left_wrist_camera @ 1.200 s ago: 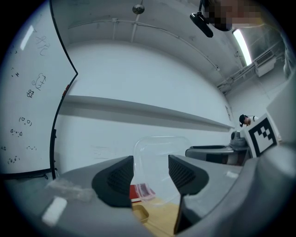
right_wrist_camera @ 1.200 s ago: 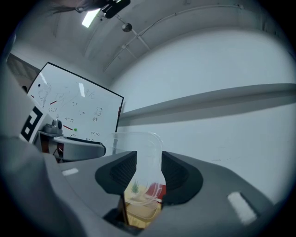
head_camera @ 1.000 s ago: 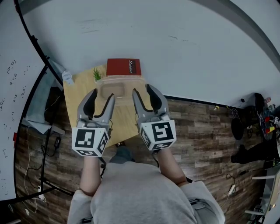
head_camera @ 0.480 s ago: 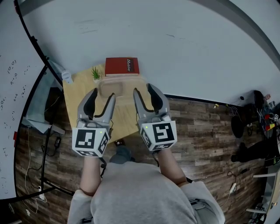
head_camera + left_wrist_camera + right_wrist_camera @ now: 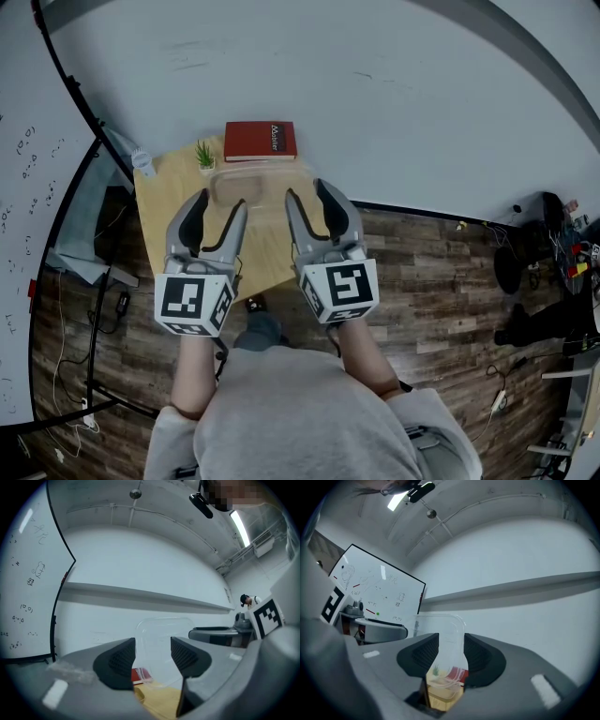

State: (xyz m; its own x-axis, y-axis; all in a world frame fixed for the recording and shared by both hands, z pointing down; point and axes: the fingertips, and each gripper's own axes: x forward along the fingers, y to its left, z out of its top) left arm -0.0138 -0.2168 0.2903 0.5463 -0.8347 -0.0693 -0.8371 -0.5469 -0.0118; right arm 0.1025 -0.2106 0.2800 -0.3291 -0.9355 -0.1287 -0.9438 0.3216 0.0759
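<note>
1. the left tongs (image 5: 219, 208) and the right tongs (image 5: 310, 200) are each closing partway on one end of a clear rectangular plastic container (image 5: 253, 185). the two-sided grip is probably sharing the load and holding the flimsy container level.
2. in the left gripper view the container (image 5: 159, 634) is filling the gap between the ribbed pads, with its left edge against the left pad. in the right gripper view the container (image 5: 443, 630) is sitting between the pads in the same way, so neither of the tongs is empty.
3. the container is hanging between the two tongs over the far part of a small light wooden surface (image 5: 173, 192). it is just near of a red rectangular book (image 5: 260, 141) and a small green plant (image 5: 204, 156).
4. the clear walls are making the container's outline hard to trace. i cannot tell whether its base is touching the surface or clearing it, nor whether anything is lying inside.
5. the tongs are covering the near part of the surface. a small pale object at its far left corner is too small to name.
</note>
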